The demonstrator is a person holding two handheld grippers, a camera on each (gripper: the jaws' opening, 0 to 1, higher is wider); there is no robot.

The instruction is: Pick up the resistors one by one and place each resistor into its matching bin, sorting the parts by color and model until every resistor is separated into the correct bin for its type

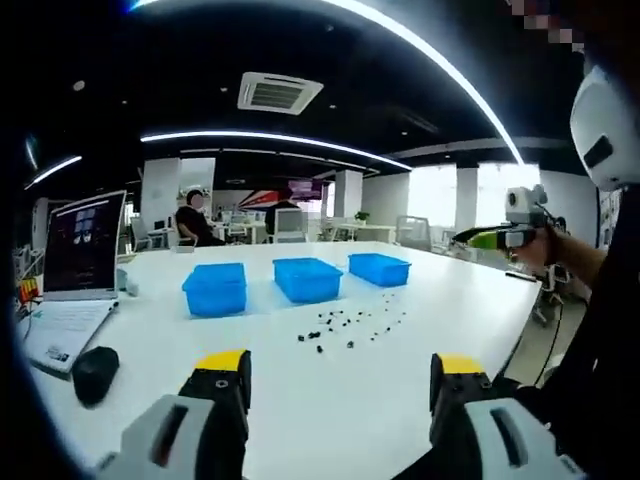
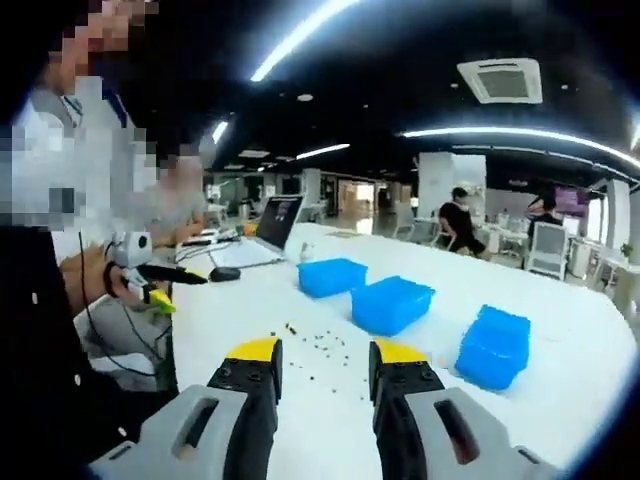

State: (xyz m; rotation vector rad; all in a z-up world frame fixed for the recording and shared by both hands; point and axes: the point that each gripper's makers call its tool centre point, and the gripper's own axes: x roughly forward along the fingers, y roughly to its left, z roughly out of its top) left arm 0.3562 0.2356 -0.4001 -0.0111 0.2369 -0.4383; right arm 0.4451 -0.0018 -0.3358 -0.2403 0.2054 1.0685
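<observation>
Both grippers are held above a white tabletop (image 1: 450, 300), nothing picked yet. Left gripper (image 1: 343, 372) fingers are spread wide with nothing between them; right gripper (image 2: 323, 358) fingers are spread too, less widely, also empty. The resistors (image 1: 345, 327) are seen as a loose scatter of small dark bits on the tabletop, ahead of the left fingers and slightly right of centre, short of the three blue bins (image 1: 303, 279) lined up on the far side. In the right gripper view the scatter (image 2: 318, 345) lies just beyond the fingertips, near the gap, with the bins (image 2: 392, 304) further off to the right. The right gripper is judged nearer to the parts, so a short forward-down reach would do. Long axis of single resistors cannot be told, too small. A laptop (image 1: 72, 275) and mouse (image 1: 95, 372) sit at the left edge.
</observation>
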